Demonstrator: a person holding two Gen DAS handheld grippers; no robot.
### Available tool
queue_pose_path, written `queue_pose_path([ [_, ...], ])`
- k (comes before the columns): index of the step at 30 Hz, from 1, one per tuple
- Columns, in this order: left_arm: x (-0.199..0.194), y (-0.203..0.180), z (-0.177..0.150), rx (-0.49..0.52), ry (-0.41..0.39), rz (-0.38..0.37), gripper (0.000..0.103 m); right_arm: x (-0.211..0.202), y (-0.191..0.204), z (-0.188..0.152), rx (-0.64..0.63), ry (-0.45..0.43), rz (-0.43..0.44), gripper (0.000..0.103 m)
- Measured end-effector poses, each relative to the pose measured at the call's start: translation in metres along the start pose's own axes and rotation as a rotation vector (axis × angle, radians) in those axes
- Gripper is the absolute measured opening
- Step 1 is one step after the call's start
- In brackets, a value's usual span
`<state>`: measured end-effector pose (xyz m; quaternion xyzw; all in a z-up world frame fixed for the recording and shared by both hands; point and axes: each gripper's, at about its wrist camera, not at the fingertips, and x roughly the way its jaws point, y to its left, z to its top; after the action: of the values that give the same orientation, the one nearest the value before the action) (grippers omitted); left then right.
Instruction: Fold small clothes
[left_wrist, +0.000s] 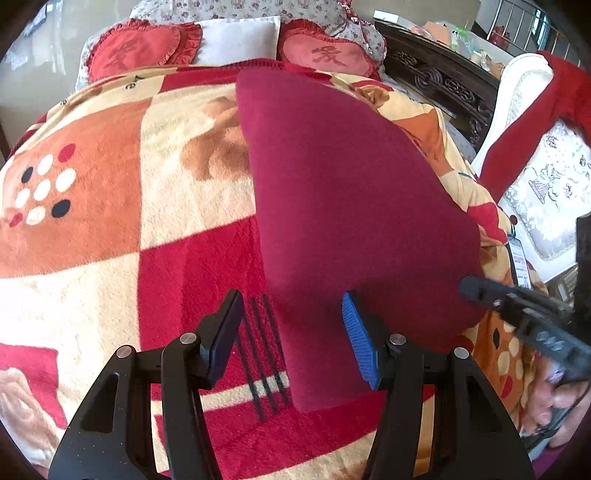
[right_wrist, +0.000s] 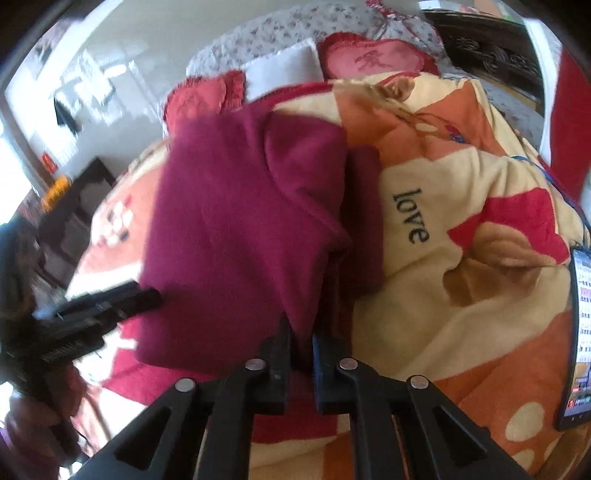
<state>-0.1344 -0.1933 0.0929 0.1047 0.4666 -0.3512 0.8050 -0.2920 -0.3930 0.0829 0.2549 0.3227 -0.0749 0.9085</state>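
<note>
A dark red knit garment (left_wrist: 343, 206) lies partly folded on the patterned blanket (left_wrist: 110, 229). My left gripper (left_wrist: 291, 332) is open, its jaws wide apart over the garment's near left edge, holding nothing. My right gripper (right_wrist: 301, 332) is shut on a folded edge of the garment (right_wrist: 236, 221) and holds that layer up off the bed. The right gripper also shows at the right edge of the left wrist view (left_wrist: 517, 310). The left gripper shows blurred at the left of the right wrist view (right_wrist: 96, 310).
Heart-shaped red cushions (left_wrist: 133, 48) and a white pillow (left_wrist: 240, 38) lie at the bed's head. A carved dark wooden headboard (left_wrist: 443, 81) and a white armchair (left_wrist: 543, 177) with a red cloth stand on the right. A phone (right_wrist: 578, 339) lies on the blanket at right.
</note>
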Motion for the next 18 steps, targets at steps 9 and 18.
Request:
queue_pose_path([
  [9, 0.003, 0.001, 0.012, -0.002, -0.010, 0.008, 0.055, 0.015, -0.004, 0.041, 0.102, -0.049, 0.006, 0.053],
  [18, 0.011, -0.008, 0.024, 0.017, 0.001, -0.017, 0.055, 0.027, 0.005, 0.060, 0.033, -0.059, -0.030, 0.014],
])
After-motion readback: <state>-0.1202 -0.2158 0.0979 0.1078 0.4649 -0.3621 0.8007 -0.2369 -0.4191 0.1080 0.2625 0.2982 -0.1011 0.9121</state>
